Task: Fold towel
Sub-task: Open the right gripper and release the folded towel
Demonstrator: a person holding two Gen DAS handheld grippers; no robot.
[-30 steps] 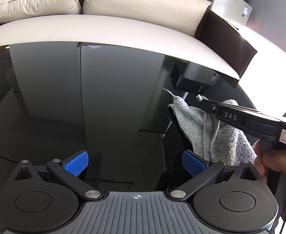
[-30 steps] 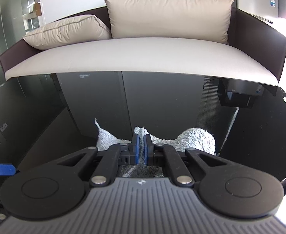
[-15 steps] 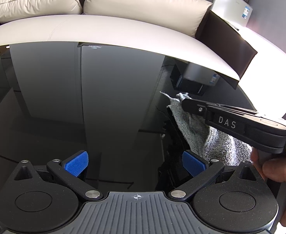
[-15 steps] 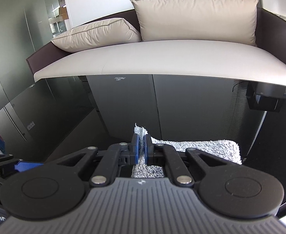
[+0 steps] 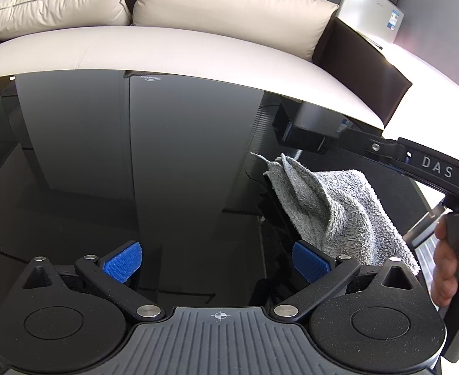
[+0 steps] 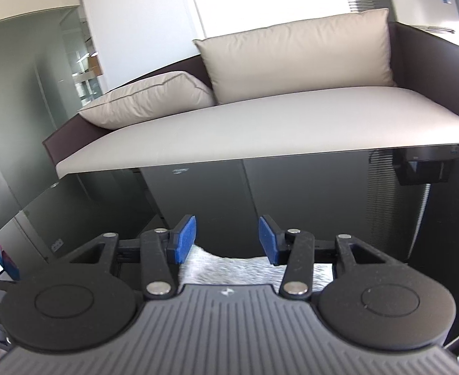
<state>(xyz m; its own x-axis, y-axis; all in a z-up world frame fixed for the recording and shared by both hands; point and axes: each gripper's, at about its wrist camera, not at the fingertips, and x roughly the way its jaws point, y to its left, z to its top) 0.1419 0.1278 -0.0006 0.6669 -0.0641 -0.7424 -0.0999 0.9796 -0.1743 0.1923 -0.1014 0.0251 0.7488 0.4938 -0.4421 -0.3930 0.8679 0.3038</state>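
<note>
With both grippers spread empty, the limp, light gray towel is judged best pinched at its eleven-o'clock corner.

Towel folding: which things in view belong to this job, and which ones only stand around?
For the job: grey towel, right gripper with jaws just opened and nothing between them, left gripper, glass table.

Only around: sofa, cushions, black box, silver appliance.
</note>
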